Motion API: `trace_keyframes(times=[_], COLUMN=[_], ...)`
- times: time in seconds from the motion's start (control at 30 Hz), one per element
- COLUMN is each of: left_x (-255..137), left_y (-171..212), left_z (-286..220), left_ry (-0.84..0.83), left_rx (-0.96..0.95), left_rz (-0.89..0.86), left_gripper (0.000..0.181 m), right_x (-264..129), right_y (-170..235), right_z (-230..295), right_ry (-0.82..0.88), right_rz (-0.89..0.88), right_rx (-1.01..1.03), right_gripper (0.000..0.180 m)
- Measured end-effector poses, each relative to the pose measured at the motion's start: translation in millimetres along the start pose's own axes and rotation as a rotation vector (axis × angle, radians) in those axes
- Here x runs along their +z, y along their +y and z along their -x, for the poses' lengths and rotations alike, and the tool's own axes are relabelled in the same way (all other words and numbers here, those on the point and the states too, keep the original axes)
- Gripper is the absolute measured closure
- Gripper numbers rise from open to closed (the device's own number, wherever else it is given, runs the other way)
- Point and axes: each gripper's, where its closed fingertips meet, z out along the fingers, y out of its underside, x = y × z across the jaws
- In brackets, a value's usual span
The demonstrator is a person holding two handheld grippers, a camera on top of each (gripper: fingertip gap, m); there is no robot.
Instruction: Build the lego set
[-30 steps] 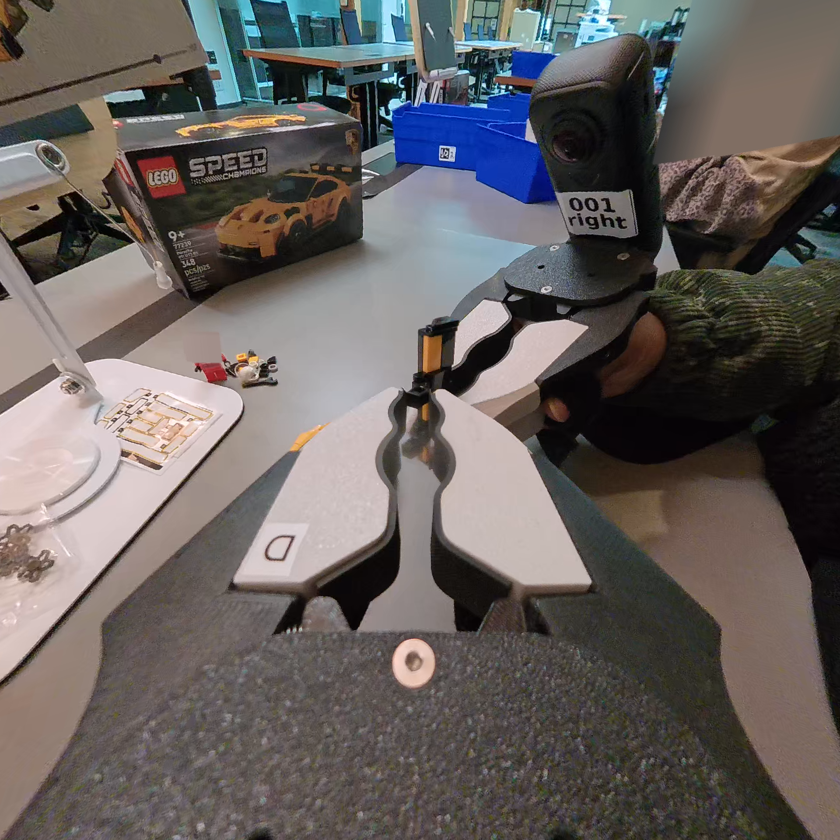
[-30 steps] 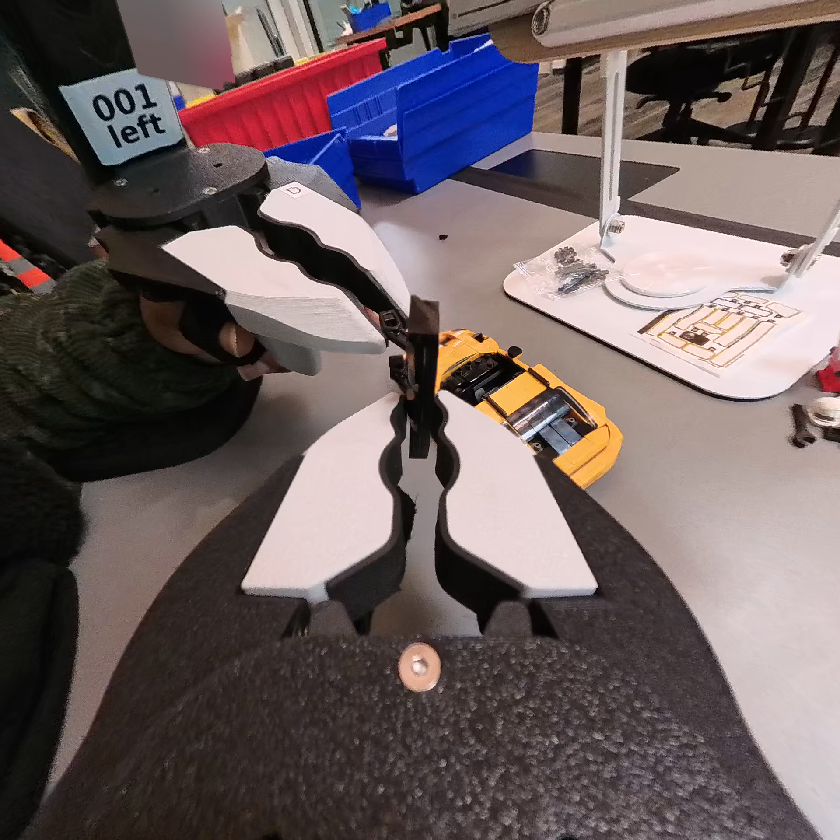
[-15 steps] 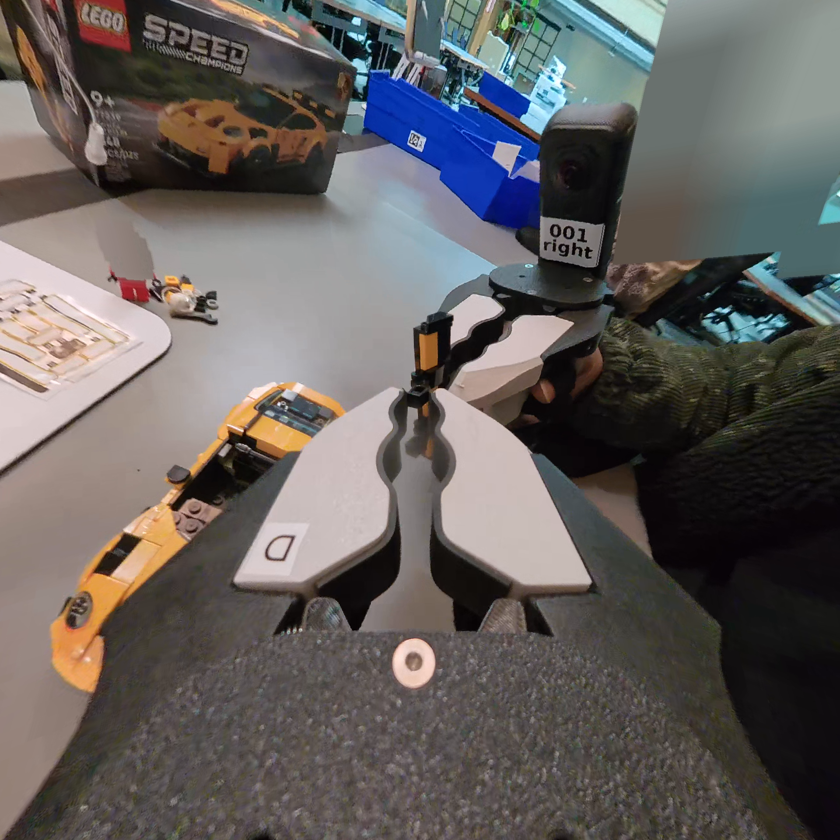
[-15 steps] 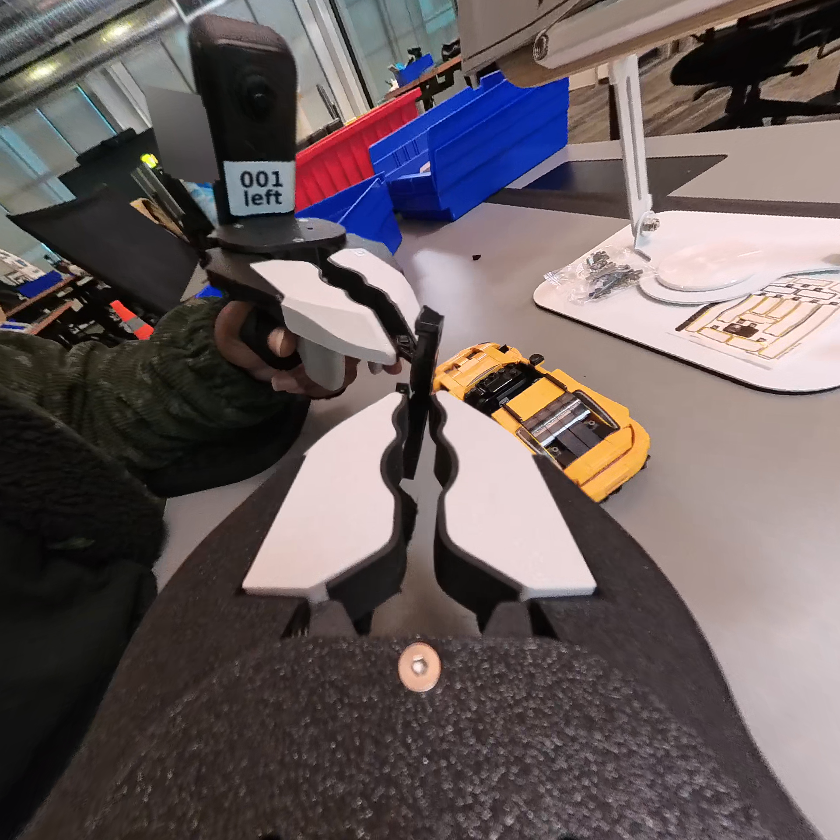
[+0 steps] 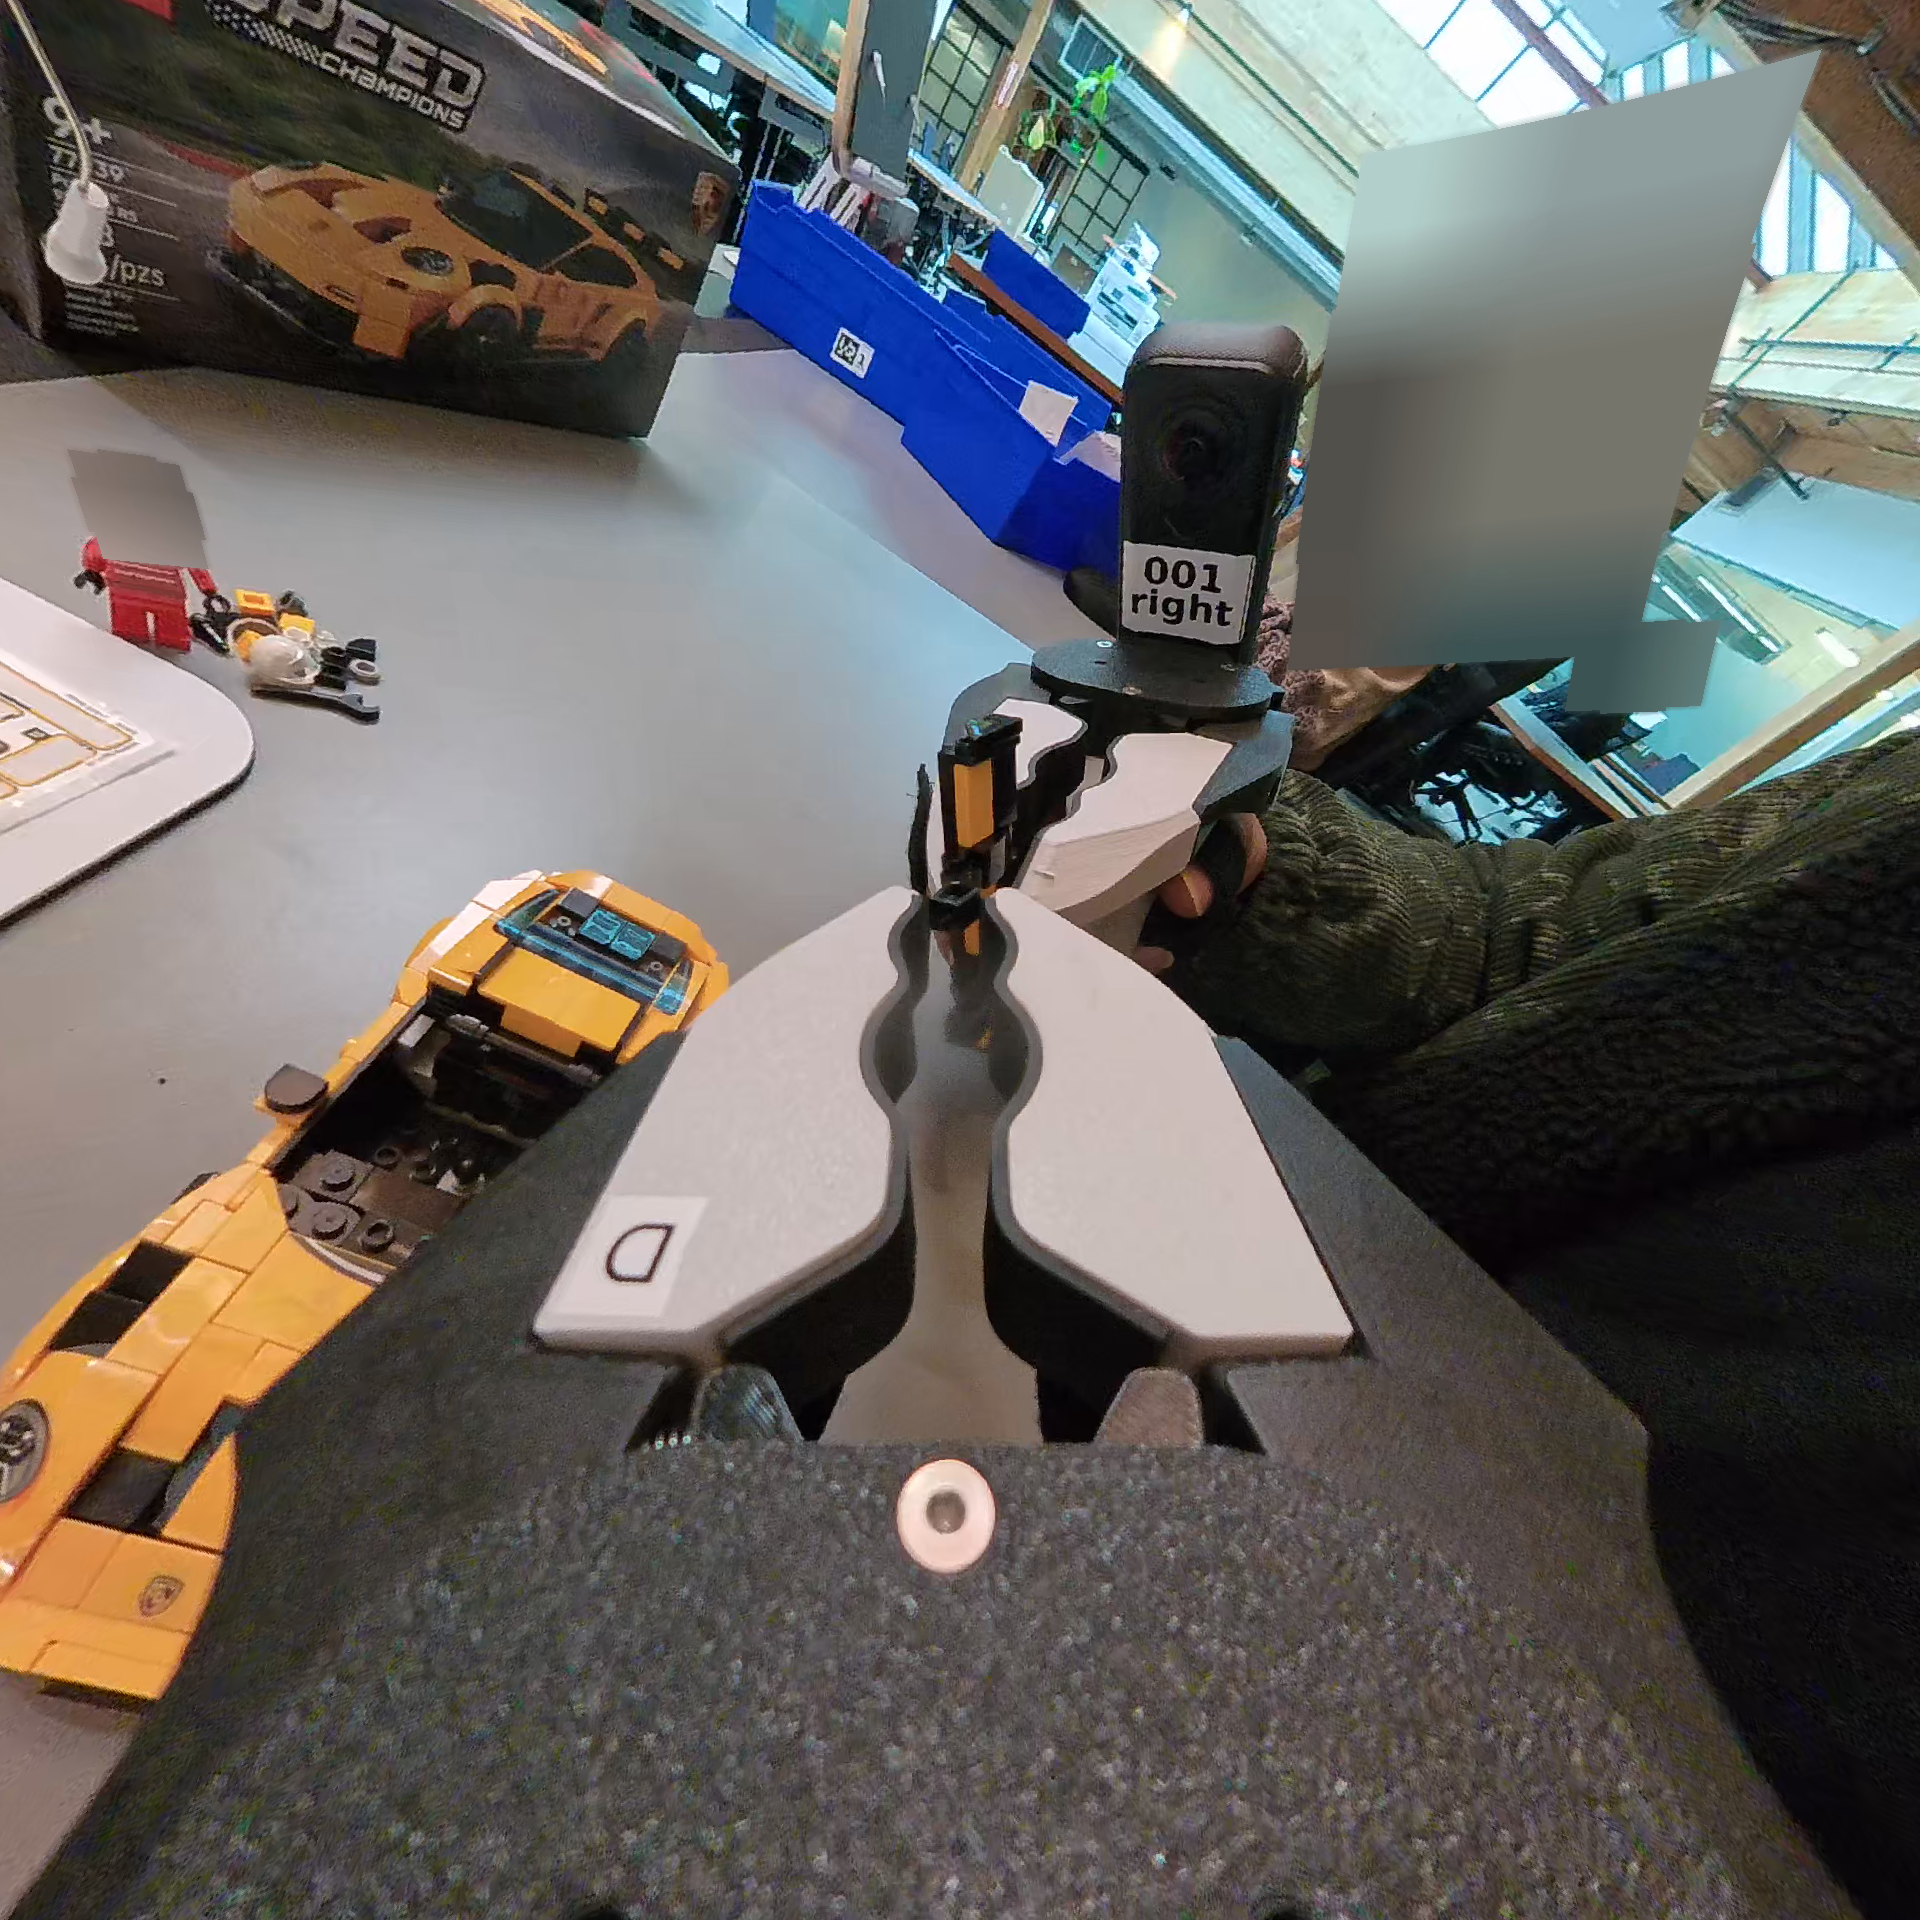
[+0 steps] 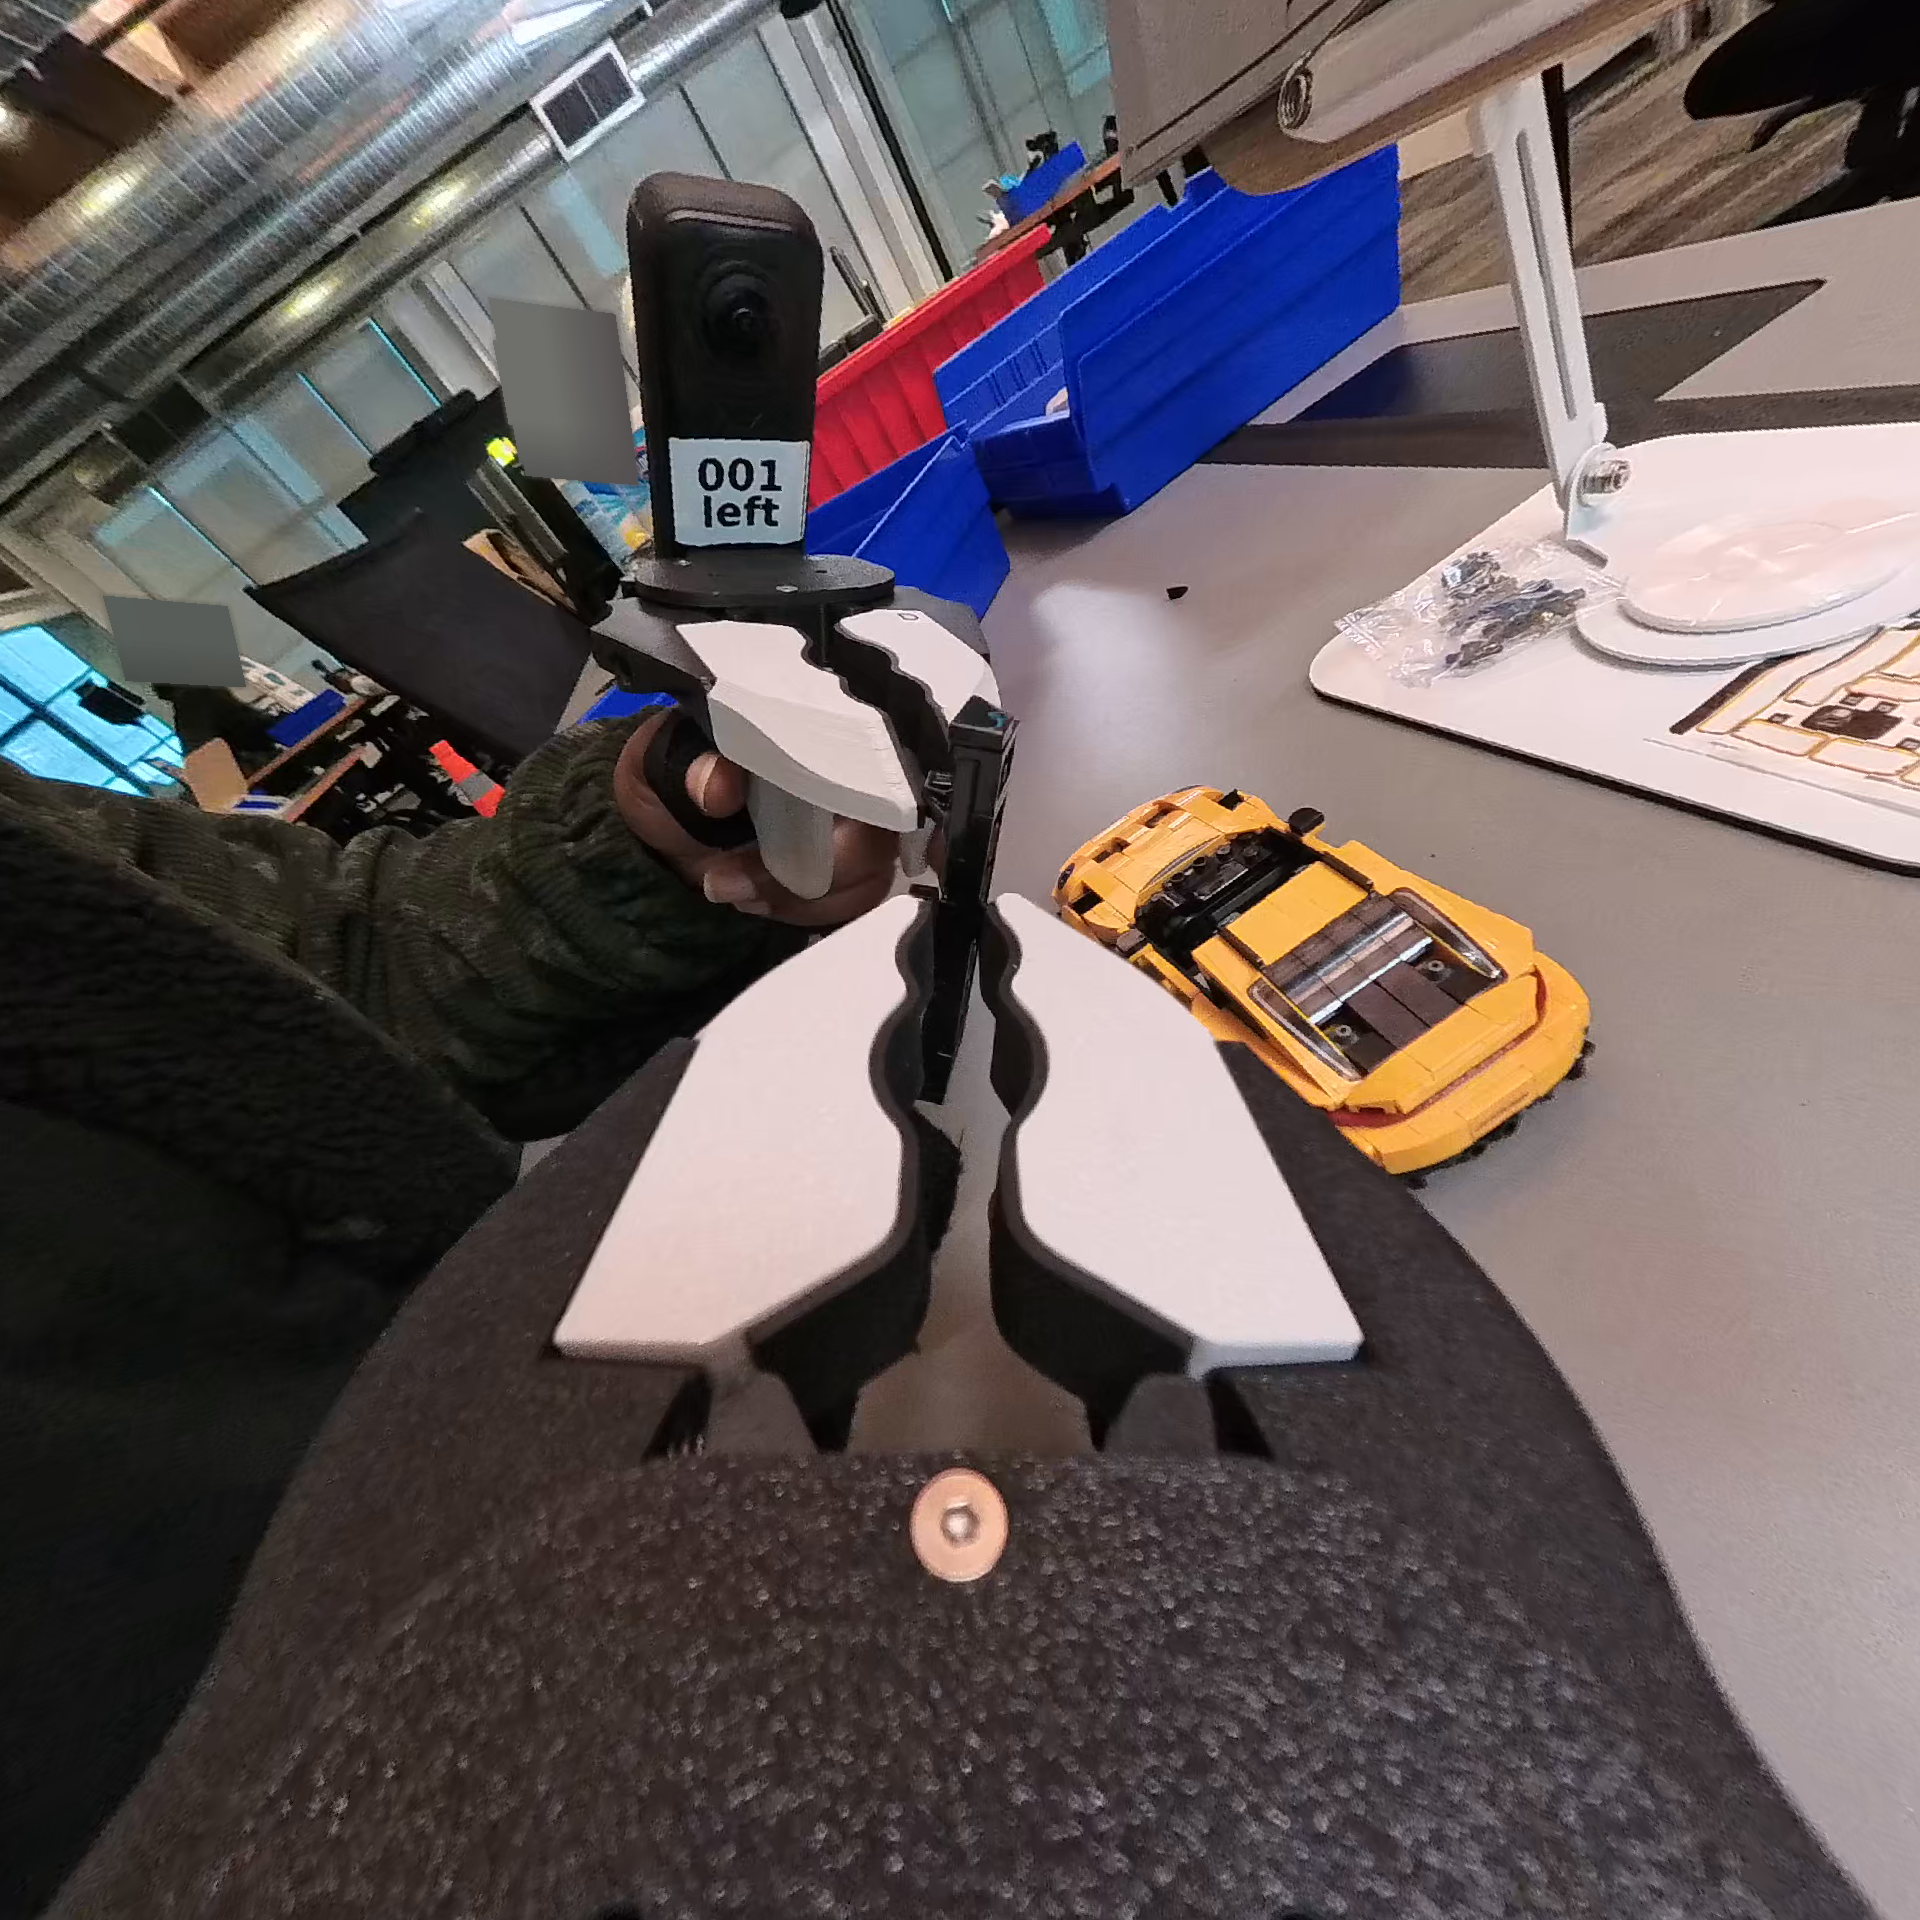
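A slim black-and-orange lego sub-assembly (image 5: 975, 800) is held upright in the air between both grippers. My left gripper (image 5: 951, 914) is shut on its lower end. My right gripper (image 6: 956, 920) is shut on the same piece, which looks like a black strip (image 6: 961, 966) from its side. The right gripper (image 5: 1039, 800) faces me in the left wrist view. The left gripper (image 6: 930, 821) faces me in the right wrist view. The yellow lego car (image 5: 312, 1195), its roof open, lies on the grey table below and to the left. It also shows in the right wrist view (image 6: 1320, 966).
The lego box (image 5: 364, 208) stands at the back. Loose small pieces and a red minifigure (image 5: 249, 644) lie near a white stand base (image 5: 135, 769) with a sticker sheet (image 6: 1829, 717) and a parts bag (image 6: 1475, 613). Blue bins (image 6: 1195, 343) line the far edge. Left and right tips are no more than a few centimetres apart.
Both grippers have stayed shut on the piece and risen and tilted together. The car has come further into the left wrist view. The box now fills the top left.
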Motion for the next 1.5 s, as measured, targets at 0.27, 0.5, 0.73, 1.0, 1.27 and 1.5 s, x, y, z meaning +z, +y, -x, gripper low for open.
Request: trace_keyframes(times=[0.27,0.5,0.73,1.0,1.27,1.5], left_x=[-1,-6,-10,-8,-10,-12], left_y=[-2,-6,-6,-2,-2,-2], left_z=[-6,-28,-51,-62,-60,-58], left_ry=[0.047,0.215,0.404,0.501,0.475,0.397], left_rx=[0.003,-0.021,-0.074,-0.142,-0.104,-0.032], left_rz=[-0.012,-0.033,-0.042,-0.029,-0.019,0.002], left_gripper=[0.172,0.172,0.172,0.173,0.17,0.155], right_x=[-1,-6,-12,-17,-19,-20], right_y=[-2,-5,-5,-4,-7,-14], right_z=[7,29,53,70,69,46], right_ry=[-0.056,-0.222,-0.414,-0.529,-0.531,-0.392], right_rz=[-0.011,-0.02,-0.012,0.001,-0.013,-0.052], right_rx=[0.023,0.076,0.138,0.139,0.141,0.118], right_gripper=[0.172,0.172,0.173,0.174,0.174,0.174])
